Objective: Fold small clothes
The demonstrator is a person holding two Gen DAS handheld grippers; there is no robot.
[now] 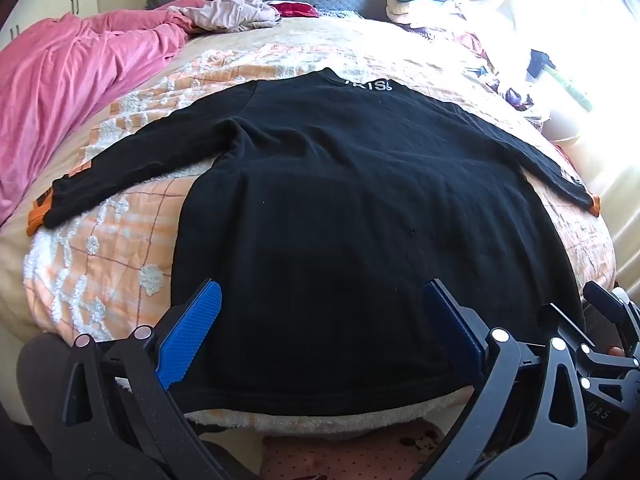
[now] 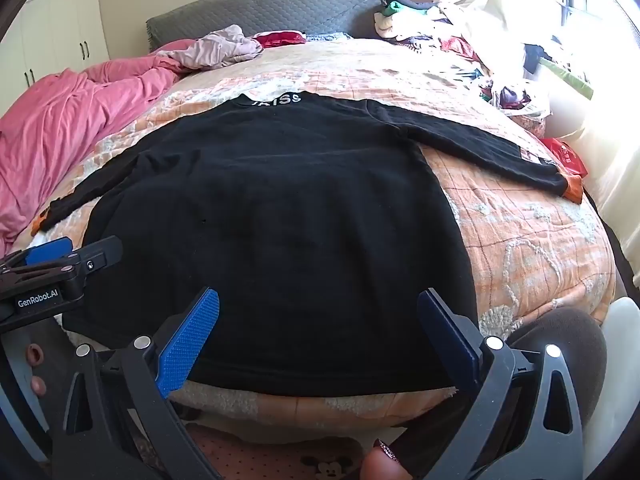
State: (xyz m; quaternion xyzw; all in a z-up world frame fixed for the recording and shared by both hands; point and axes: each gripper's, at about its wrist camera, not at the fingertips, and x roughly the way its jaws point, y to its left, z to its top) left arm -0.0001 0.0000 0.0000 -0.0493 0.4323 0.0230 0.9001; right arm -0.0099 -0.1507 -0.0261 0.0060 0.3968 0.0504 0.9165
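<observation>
Two handheld grippers hover over the near edge of a bed [image 1: 120, 264], both angled downward. The left gripper [image 1: 320, 332] has its blue-padded jaws spread wide, with nothing held; the hem of a black long-sleeved shirt [image 1: 340, 200] lies flat on the bed below the gap between them. The right gripper [image 2: 320, 332] is likewise fully spread and grips nothing, poised above the same hem, nearer the bed's right side. In the right wrist view, the left gripper's tip shows at the left edge, just beside the shirt.

The shirt lies spread flat across the middle of the bed on an orange and white patterned quilt [image 2: 520, 240]. Its hem sits at the near edge and its collar, with white lettering, points to the far edge. Both sleeves stretch out sideways toward the left and right edges, ending in orange cuffs [image 2: 574, 189].

Along the left edge lies a crumpled pink blanket [image 1: 72, 80]. Toward the far right corner sits a pile of mixed clothes [image 2: 480, 60] in bright window light. A grey quilted headboard [image 2: 260, 12] stands at the far edge.
</observation>
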